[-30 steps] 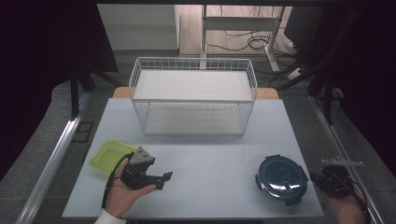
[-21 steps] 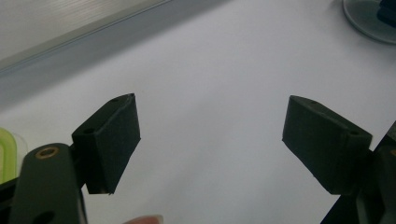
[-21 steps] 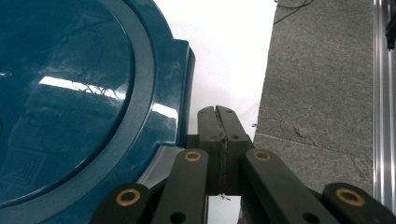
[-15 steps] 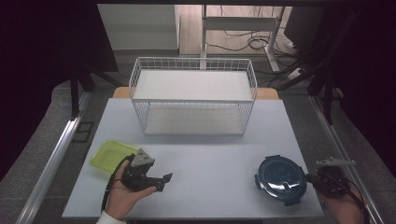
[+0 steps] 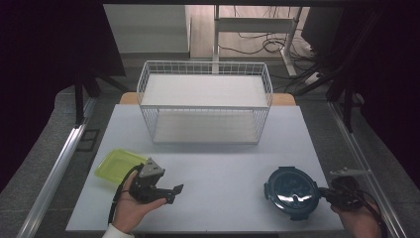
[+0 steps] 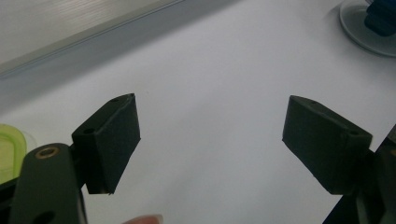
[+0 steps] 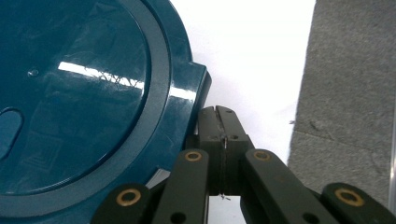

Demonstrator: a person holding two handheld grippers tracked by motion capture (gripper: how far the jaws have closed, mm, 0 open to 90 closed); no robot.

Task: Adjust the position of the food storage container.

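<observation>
**Closed tongs nudge at a blue lid while the left pair waits open**

Pale and mostly bare, the worktop (image 5: 213,163) carries a white wire basket (image 5: 205,101) at its far edge, with nothing visible inside on either level. Near the front left lies a shallow yellow-green tray (image 5: 116,164), also without contents as far as can be seen.

At the front right sits a round dark-blue lid (image 5: 291,191), flat on the worktop, glossy side up. The right tongs (image 7: 218,122) are pressed together with nothing between them, their tips just beside the lid's projecting tab at its rim. Judging by that placement, they seem positioned to push or lift the tab rather than pinch it; whether they touch it cannot be told.

The left tongs (image 6: 212,135) stand wide apart, holding nothing, resting low by the tray and aimed across the bare worktop toward the lid, probably waiting to take a share.
</observation>
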